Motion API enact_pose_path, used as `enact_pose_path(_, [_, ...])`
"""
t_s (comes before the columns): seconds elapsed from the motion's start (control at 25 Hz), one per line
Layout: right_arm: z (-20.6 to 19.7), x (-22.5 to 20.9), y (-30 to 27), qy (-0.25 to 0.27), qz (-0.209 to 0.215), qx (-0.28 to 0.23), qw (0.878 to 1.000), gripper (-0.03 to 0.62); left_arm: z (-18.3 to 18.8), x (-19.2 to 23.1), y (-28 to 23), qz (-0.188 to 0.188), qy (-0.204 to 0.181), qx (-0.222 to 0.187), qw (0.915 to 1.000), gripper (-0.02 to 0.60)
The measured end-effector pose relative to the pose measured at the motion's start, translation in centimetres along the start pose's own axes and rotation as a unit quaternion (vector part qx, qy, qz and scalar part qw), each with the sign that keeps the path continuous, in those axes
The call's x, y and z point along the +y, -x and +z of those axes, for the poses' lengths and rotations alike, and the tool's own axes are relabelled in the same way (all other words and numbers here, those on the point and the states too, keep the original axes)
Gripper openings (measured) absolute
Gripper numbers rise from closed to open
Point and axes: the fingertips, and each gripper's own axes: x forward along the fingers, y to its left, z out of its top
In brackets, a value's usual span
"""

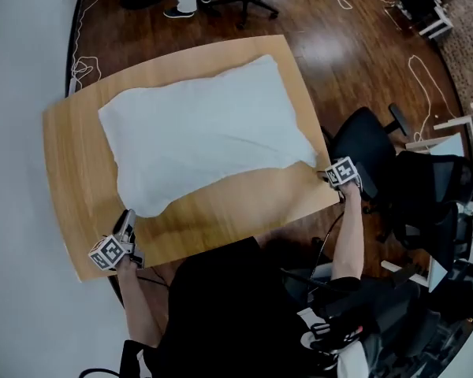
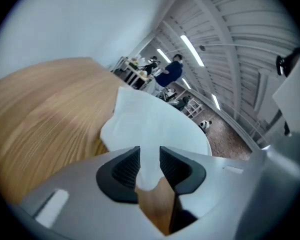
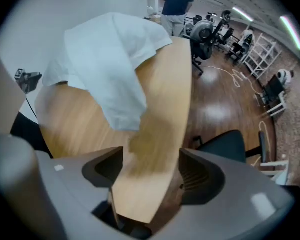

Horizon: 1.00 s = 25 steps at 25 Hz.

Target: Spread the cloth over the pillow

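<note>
Wood table [image 1: 244, 203], office floor behind. The cloth [image 1: 205, 132] lies spread with its long axis left-right, probably hiding the pillow. Your left gripper [image 2: 150, 159] jaws are slack around its near corner. Your right gripper [image 3: 151, 164] jaws gape empty, with the other corner just ahead.

Light wooden table w/ rounded corners [image 1: 244, 203] stands on dark glossy wood floor [image 1: 339, 46]. On it, set diagonally, a white rectangular cloth [image 1: 205, 132] covers most of top; bare wood along near & left edges.
</note>
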Motion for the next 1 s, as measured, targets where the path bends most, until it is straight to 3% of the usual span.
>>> enact_pose_path(0.08, [2.0,-2.3,4.1,-0.003,-0.022,-0.047,0.999,0.353,1.6,-2.3,-2.3,-0.013,-0.067,0.012,0.9976,0.121])
enact_pose_path(0.12, [4.1,-2.0,6.1,-0.004,-0.001,-0.093,0.996,0.351,1.7,-2.7,-3.5,-0.011,-0.094,0.025,0.9952,0.121])
enact_pose_path(0.2, [8.3,0.4,8.2,-0.004,0.088,-0.182,0.979,0.315,0.7,-2.7,-5.9,0.005,-0.133,0.056,0.9896,0.121])
enact_pose_path(0.28, [10.1,2.4,7.0,0.007,0.152,-0.205,0.967,0.304,-0.5,-2.5,-8.0,0.021,-0.148,0.074,0.986,0.118])
enact_pose_path(0.32, [10.2,2.8,5.7,0.02,0.159,-0.189,0.969,0.284,-0.9,-2.4,-8.6,0.025,-0.149,0.078,0.9855,0.112])
enact_pose_path(0.36, [9.9,2.9,4.6,0.031,0.155,-0.169,0.973,0.175,-1.2,-2.4,-8.8,0.028,-0.149,0.08,0.9853,0.109])
enact_pose_path(0.4, [9.5,2.6,4.2,0.036,0.148,-0.157,0.976,0.006,-1.3,-2.5,-8.9,0.03,-0.15,0.082,0.9848,0.104])
enact_pose_path(0.56, [9.2,-0.4,8.7,-0.001,0.097,-0.196,0.976,0.006,-1.4,-3.1,-9.0,0.024,-0.173,0.095,0.9801,0.101])
enact_pose_path(0.72, [7.5,1.0,4.7,0.058,0.097,-0.114,0.987,0.009,-2.3,-2.9,-9.0,0.028,-0.164,0.102,0.9807,0.098])
enact_pose_path(0.76, [7.1,1.0,3.7,0.073,0.098,-0.095,0.988,0.045,-2.4,-2.7,-8.9,0.032,-0.16,0.103,0.9812,0.098])
enact_pose_path(0.8, [7.1,0.0,3.4,0.074,0.093,-0.092,0.989,0.127,-2.4,-2.6,-8.7,0.033,-0.158,0.103,0.9816,0.098])
enact_pose_path(0.84, [7.8,-1.9,4.0,0.055,0.086,-0.115,0.988,0.188,-2.4,-2.5,-8.6,0.034,-0.155,0.102,0.982,0.098])
enact_pose_path(0.88, [9.6,-4.1,5.5,0.018,0.085,-0.167,0.982,0.213,-2.3,-2.5,-8.6,0.034,-0.155,0.101,0.9822,0.098])
enact_pose_path(0.92, [12.6,-6.2,7.3,-0.028,0.095,-0.238,0.966,0.221,-2.3,-2.5,-8.6,0.035,-0.155,0.102,0.9821,0.098])
enact_pose_path(1.0, [20.0,-8.6,9.3,-0.112,0.153,-0.367,0.911,0.224,-2.2,-2.5,-8.7,0.039,-0.156,0.106,0.9813,0.097])
